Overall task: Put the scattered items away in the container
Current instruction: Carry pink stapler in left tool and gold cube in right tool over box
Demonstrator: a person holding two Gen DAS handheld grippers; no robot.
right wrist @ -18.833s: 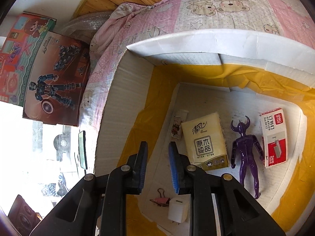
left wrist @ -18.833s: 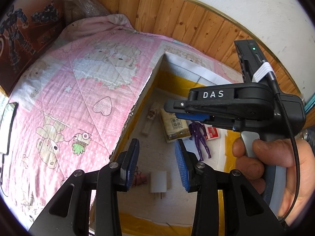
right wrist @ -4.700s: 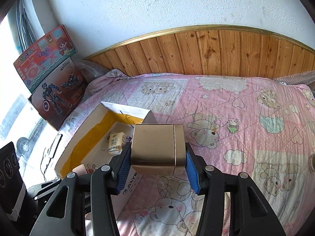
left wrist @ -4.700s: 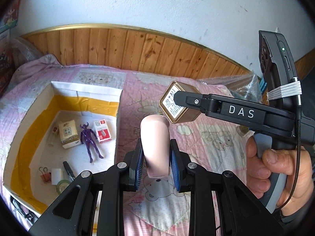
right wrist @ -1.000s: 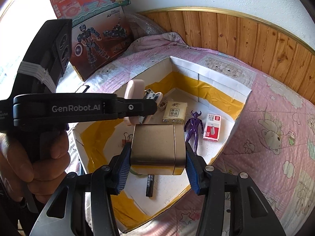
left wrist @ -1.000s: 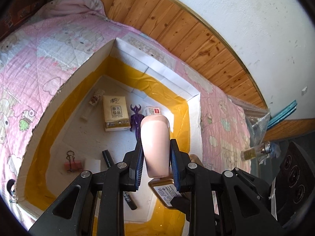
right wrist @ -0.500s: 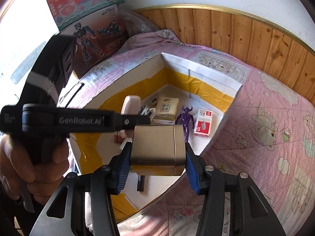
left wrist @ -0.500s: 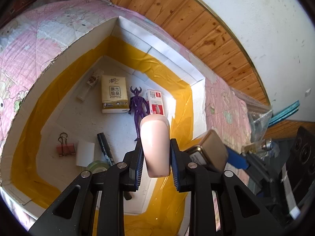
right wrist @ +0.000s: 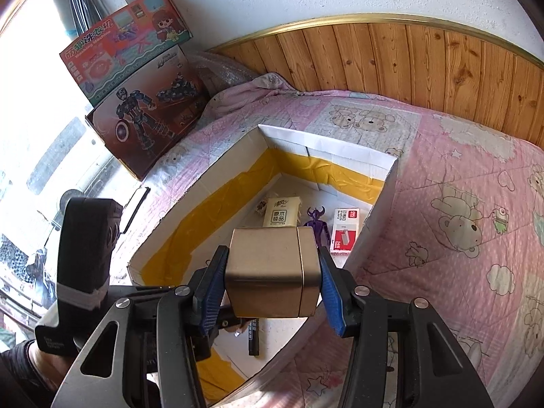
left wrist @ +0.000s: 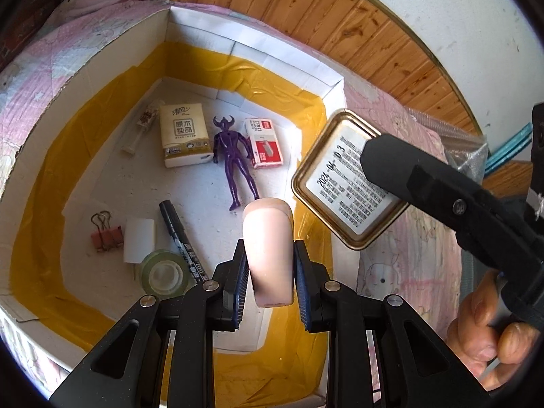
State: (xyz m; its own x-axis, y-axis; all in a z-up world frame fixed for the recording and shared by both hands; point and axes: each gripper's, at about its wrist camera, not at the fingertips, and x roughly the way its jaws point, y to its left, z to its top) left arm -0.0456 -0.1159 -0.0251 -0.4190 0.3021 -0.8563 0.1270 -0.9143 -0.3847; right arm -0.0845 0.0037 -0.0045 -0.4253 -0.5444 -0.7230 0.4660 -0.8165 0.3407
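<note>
Spread across the whole scene, a bed (right wrist: 459, 176) under a pink bear-print quilt. On its left part, an open white container (left wrist: 251, 44) lined with yellow tape. On the container's floor, far side: tissue pack (left wrist: 183, 136), purple figure (left wrist: 234, 156), red staple box (left wrist: 263, 145). Nearer: black marker (left wrist: 182, 238), white block (left wrist: 139, 240), tape roll (left wrist: 164, 273), pink binder clip (left wrist: 105, 236). Above the container's right wall, clamped between the pads of the right hand-held gripper (right wrist: 272, 285), a gold tin (right wrist: 272, 272), labelled underside showing in the left view. Over the container's near right corner, pinched upright in the nearly closed left hand-held gripper (left wrist: 270, 284), a pale pink tube (left wrist: 268, 251).
</note>
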